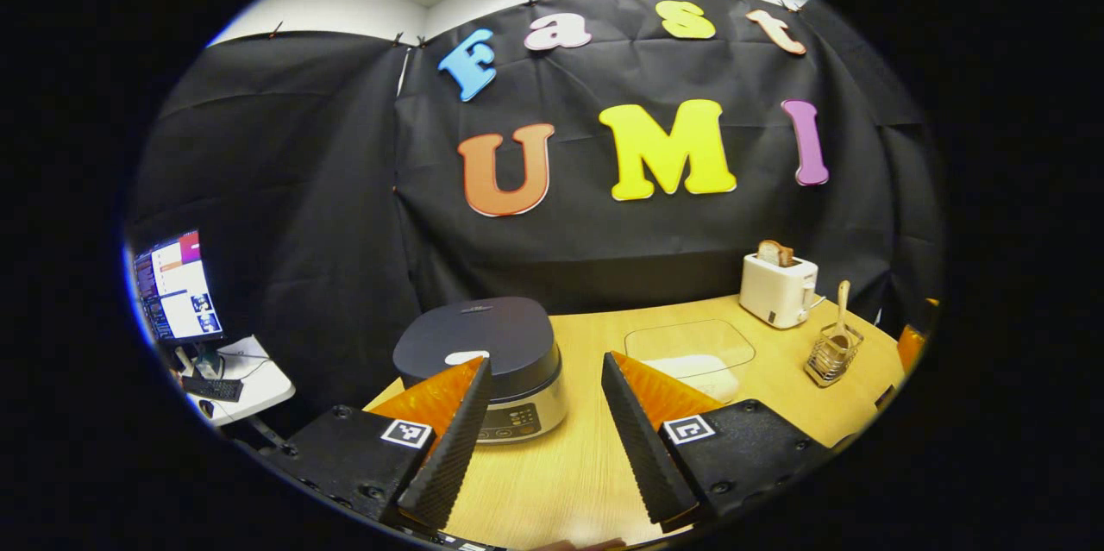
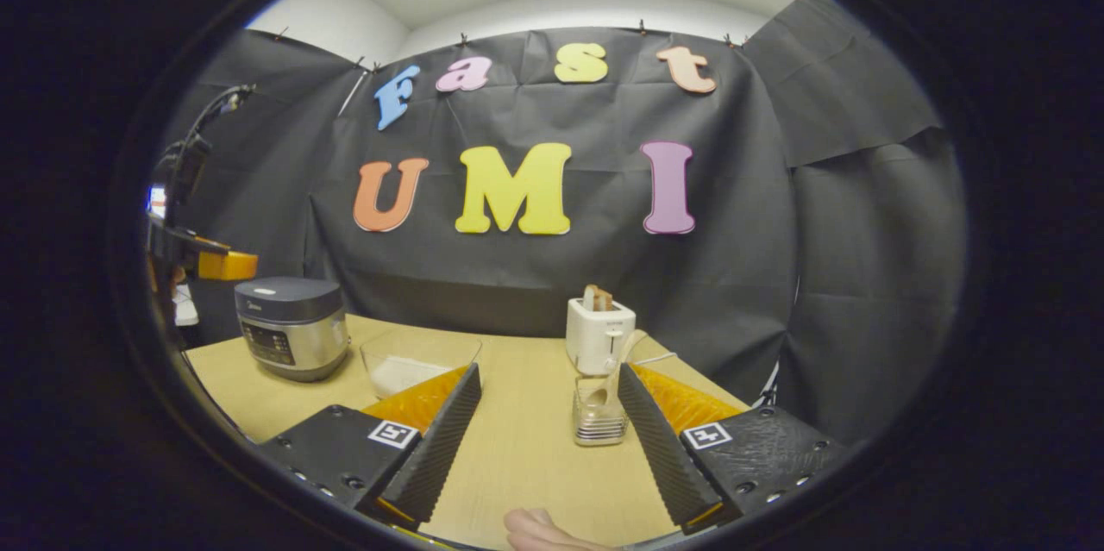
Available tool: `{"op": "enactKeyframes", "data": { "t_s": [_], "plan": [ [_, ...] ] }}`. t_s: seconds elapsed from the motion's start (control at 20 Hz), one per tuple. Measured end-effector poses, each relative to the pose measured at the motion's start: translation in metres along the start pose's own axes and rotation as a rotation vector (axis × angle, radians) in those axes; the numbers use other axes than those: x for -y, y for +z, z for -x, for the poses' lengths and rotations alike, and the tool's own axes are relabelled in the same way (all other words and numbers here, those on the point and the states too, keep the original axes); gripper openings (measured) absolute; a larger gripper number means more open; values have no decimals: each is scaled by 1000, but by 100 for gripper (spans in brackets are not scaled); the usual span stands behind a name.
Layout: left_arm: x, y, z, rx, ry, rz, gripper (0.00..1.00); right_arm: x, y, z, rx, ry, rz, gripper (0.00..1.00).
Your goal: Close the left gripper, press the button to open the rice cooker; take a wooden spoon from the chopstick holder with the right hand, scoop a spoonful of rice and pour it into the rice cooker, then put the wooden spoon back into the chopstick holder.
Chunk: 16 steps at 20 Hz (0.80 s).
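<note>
A dark-lidded rice cooker (image 1: 483,361) stands shut on the wooden table, just beyond my left gripper (image 1: 542,439), which is open and holds nothing. The cooker (image 2: 293,325) also appears far left in the right gripper view. A clear container of white rice (image 1: 690,353) sits to its right; the same container (image 2: 418,366) shows past my right gripper's left finger. A wire chopstick holder (image 2: 599,417) with a wooden spoon (image 2: 614,374) stands directly ahead of my open right gripper (image 2: 548,439). The holder (image 1: 832,357) and spoon (image 1: 841,309) sit at the table's right in the left gripper view.
A white toaster (image 1: 779,288) with bread in it stands at the back; the toaster (image 2: 599,331) is behind the holder. A side desk with a monitor (image 1: 177,284) lies left of the table. A hand's fingertip (image 2: 539,529) shows at the bottom edge.
</note>
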<state>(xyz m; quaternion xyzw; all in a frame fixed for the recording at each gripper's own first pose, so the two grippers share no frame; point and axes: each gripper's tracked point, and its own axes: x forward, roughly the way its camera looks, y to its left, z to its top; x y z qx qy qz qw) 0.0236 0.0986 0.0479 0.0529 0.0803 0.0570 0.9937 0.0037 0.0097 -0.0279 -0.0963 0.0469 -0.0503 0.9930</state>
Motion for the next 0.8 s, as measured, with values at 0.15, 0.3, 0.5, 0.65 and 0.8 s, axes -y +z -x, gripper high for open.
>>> {"op": "enactKeyframes", "data": {
  "t_s": [0.15, 0.3, 0.5, 0.65, 0.8],
  "plan": [
    [11, 20, 23, 67, -21, -47, 80, 3, -7, -3, -34, 6, -30, 96],
    [28, 18, 37, 95, -65, -30, 79, 0, -1, 2, -36, 36, -66, 95],
    [32, 6, 44, 116, -76, 18, 80, -4, 7, 12, 5, 30, -67, 95],
    [31, -11, 42, 123, -61, 37, 79, -22, 6, 11, 13, 56, -84, 94],
    [25, -23, 39, 140, -31, 25, 80, -37, 14, 11, 8, 78, -91, 94]
  ]
}}
